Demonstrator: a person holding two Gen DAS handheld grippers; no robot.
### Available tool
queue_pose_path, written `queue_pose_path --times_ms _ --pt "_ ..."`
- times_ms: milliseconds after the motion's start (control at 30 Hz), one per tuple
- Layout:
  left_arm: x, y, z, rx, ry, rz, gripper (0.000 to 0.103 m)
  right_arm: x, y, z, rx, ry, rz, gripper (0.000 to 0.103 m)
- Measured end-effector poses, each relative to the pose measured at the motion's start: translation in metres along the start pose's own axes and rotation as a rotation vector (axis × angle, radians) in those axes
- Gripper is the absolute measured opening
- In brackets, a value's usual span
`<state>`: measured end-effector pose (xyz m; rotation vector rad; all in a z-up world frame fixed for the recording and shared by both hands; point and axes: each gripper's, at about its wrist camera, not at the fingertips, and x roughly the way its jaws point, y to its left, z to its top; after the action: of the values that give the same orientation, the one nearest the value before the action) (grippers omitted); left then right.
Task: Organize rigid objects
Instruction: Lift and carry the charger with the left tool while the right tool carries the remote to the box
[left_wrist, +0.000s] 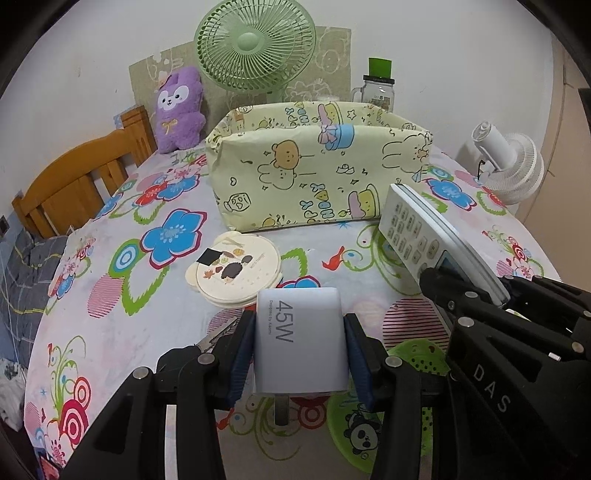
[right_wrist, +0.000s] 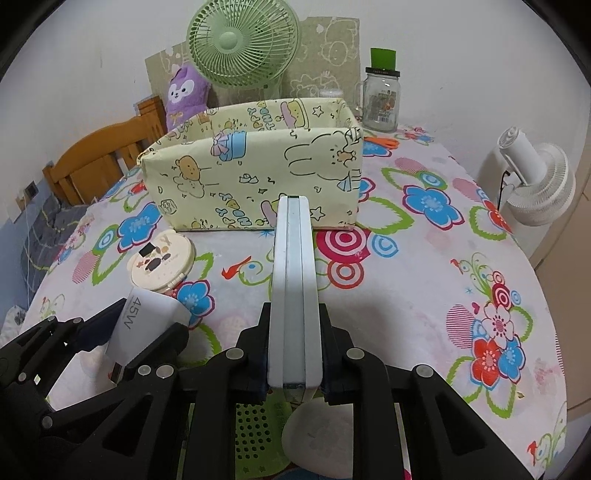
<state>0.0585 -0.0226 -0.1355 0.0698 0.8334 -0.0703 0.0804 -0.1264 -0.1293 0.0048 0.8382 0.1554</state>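
My left gripper (left_wrist: 300, 345) is shut on a white 45W charger (left_wrist: 301, 336), its prongs pointing down above the flowered tablecloth; the charger (right_wrist: 146, 325) also shows at the lower left of the right wrist view. My right gripper (right_wrist: 294, 352) is shut on a white remote control (right_wrist: 294, 291), held on edge and pointing at the box. The left wrist view shows that remote (left_wrist: 424, 236) button side up, at the right. A yellow cartoon-print box (left_wrist: 314, 173) stands open-topped beyond both grippers, seen as the box (right_wrist: 258, 181) in the middle of the table. A round cream compact (left_wrist: 236, 273) lies in front of it.
A green fan (left_wrist: 255, 44), a purple plush (left_wrist: 179, 110) and a glass jar (right_wrist: 380, 99) stand behind the box. Orange scissors (right_wrist: 380, 142) lie right of it. A white fan (right_wrist: 535, 184) stands off the table's right edge. A green perforated lid (right_wrist: 258, 435) and a white oval object (right_wrist: 321, 439) lie below the right gripper.
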Motion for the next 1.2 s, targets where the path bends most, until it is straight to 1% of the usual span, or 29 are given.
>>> queue_pose_path --times_ms 533,1200 --pt "-0.028 -0.011 0.013 0.028 -0.038 -0.012 0.048 -0.035 -0.007 0.007 0.015 -0.053 -0.018 0.023" --pt "-0.066 -0.011 0.032 0.031 -0.085 -0.015 0.048 -0.074 -0.004 0.026 0.02 -0.102 -0.001 0.023"
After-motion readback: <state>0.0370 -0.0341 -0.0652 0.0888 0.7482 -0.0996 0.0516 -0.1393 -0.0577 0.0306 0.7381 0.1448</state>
